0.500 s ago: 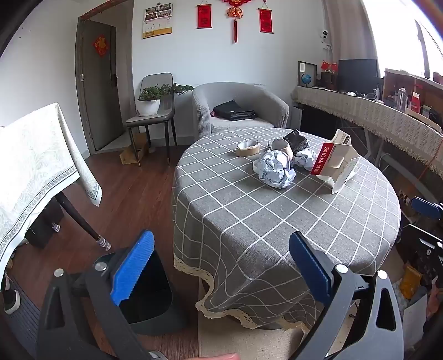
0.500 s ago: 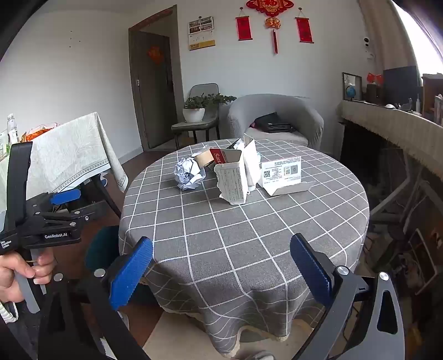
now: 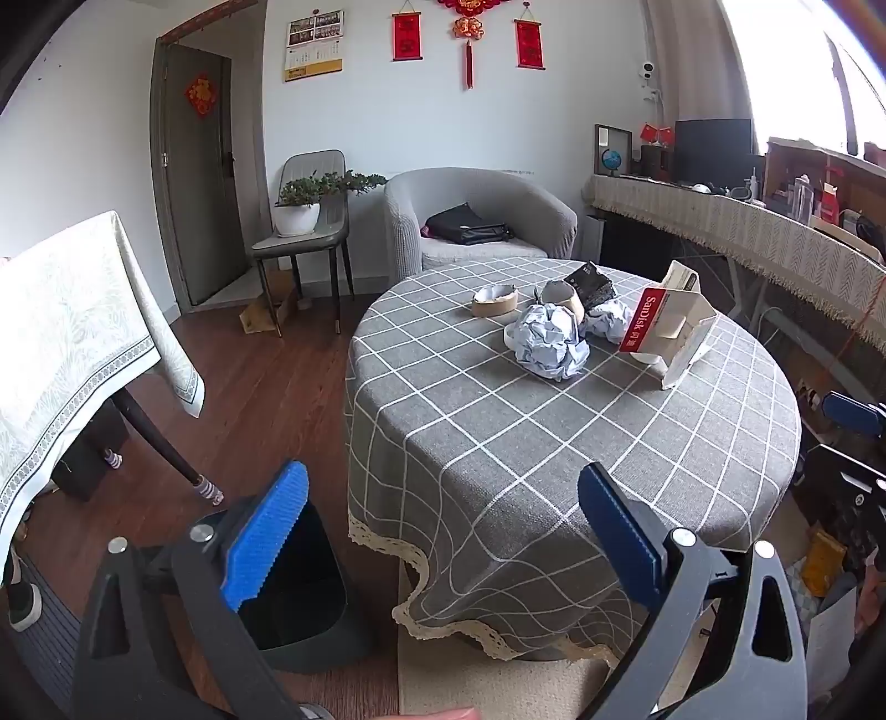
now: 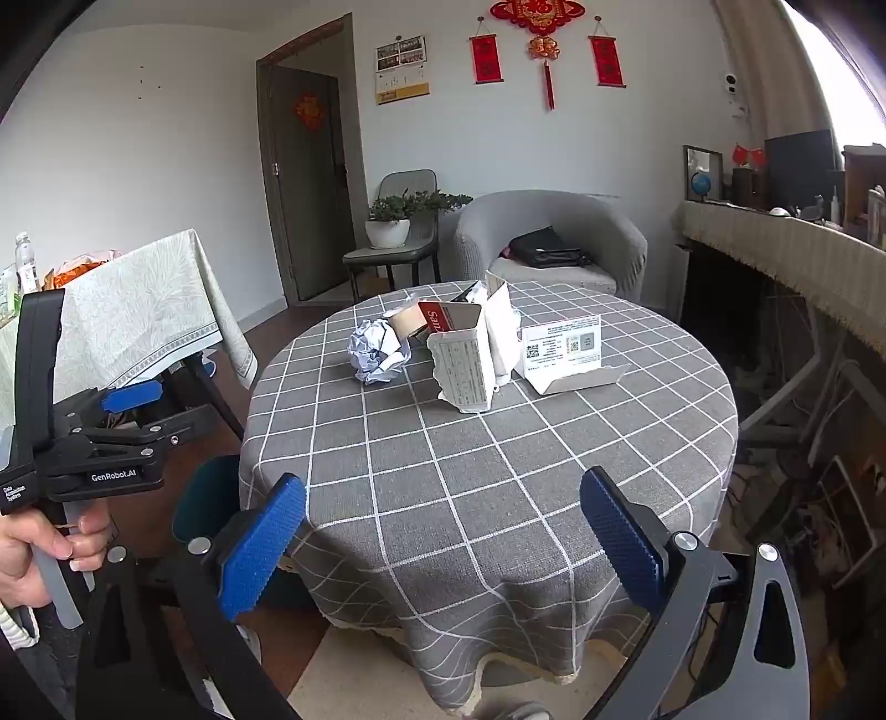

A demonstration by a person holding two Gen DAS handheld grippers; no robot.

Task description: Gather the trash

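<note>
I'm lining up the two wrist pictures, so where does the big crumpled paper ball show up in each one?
Left wrist: crumpled paper ball right of centre, nearest piece in the pile.
Right wrist: crumpled paper ball left of centre, at the pile's left end.
Shared landmark: red SanDisk box just right of it.

a home living room — a round surface (image 3: 581,443) under a grey checked cloth stands on a wood floor (image 3: 266,387), with a grey armchair (image 3: 476,221) and a chair (image 3: 310,221) bearing a potted plant (image 3: 302,207) against the white wall. red hangings (image 3: 468,33) and a calendar (image 3: 314,44) decorate that wall — a door (image 3: 202,166) stands to the left, a fringed sideboard (image 3: 747,232) to the right.
</note>
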